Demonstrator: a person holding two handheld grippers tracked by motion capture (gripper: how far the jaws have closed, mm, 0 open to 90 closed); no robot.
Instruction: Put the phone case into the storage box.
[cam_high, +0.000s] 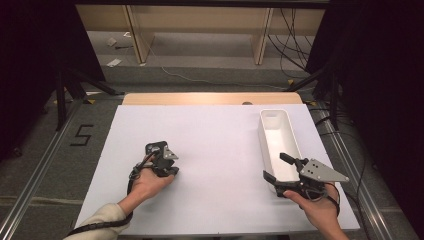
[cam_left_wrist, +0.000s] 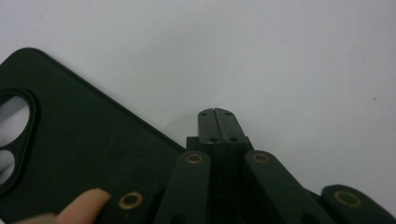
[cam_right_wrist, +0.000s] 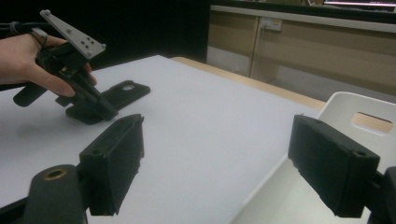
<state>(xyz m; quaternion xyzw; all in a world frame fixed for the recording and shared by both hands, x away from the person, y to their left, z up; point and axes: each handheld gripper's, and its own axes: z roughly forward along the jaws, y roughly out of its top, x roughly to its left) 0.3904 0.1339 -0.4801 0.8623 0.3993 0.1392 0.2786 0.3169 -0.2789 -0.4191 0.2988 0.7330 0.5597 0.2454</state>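
A black phone case (cam_high: 155, 148) lies flat on the white table (cam_high: 220, 150), left of the middle. My left gripper (cam_high: 165, 160) points down at the table just beside the case, jaws shut with nothing between them. In the left gripper view the closed jaw tips (cam_left_wrist: 218, 114) meet over bare table, with the case (cam_left_wrist: 70, 140) to their left and a fingertip on the gripper body. My right gripper (cam_high: 277, 167) hovers open above the near end of a white bin (cam_high: 291, 135). The right gripper view looks between the open jaws (cam_right_wrist: 215, 158) to the bin (cam_right_wrist: 355, 107), the left gripper (cam_right_wrist: 91, 109) and the case (cam_right_wrist: 123, 91).
The long white bin has nothing in it and stands at the table's right side. A wooden strip (cam_high: 210, 98) runs along the far edge. Beyond it are floor, cables (cam_high: 290, 40) and dark stand legs (cam_high: 62, 95). A taped "5" (cam_high: 82, 135) marks the floor at left.
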